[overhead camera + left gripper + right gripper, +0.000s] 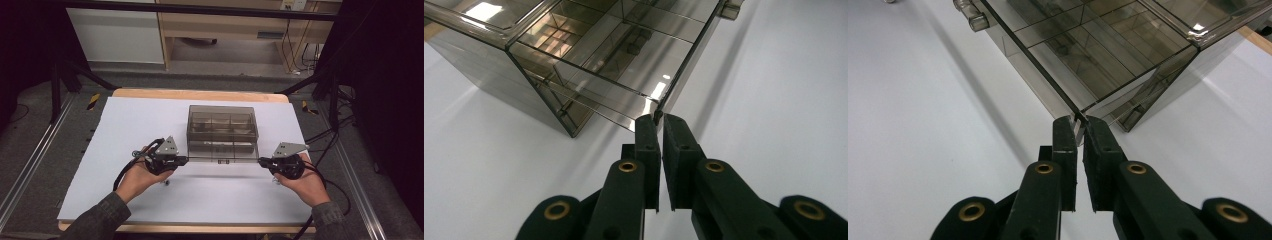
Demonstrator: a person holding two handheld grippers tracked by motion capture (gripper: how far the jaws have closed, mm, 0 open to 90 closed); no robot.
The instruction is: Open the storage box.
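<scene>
White sheet [150,130] covers the table, and the smoky clear organizer box [222,125] sits at its centre, dividers showing through. Its hinged lid [222,152] hangs open toward the person, front edge raised. Left gripper [184,160] is clamped tight on the lid's left corner [657,115], right gripper [261,161] pinching the right corner [1079,117], jaws nearly closed on the thin plastic edge

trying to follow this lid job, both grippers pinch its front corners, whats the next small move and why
Probably swing both up and back together: the left gripper and right gripper each clamp a front corner of the lid, which stands only partly raised over the box.
</scene>
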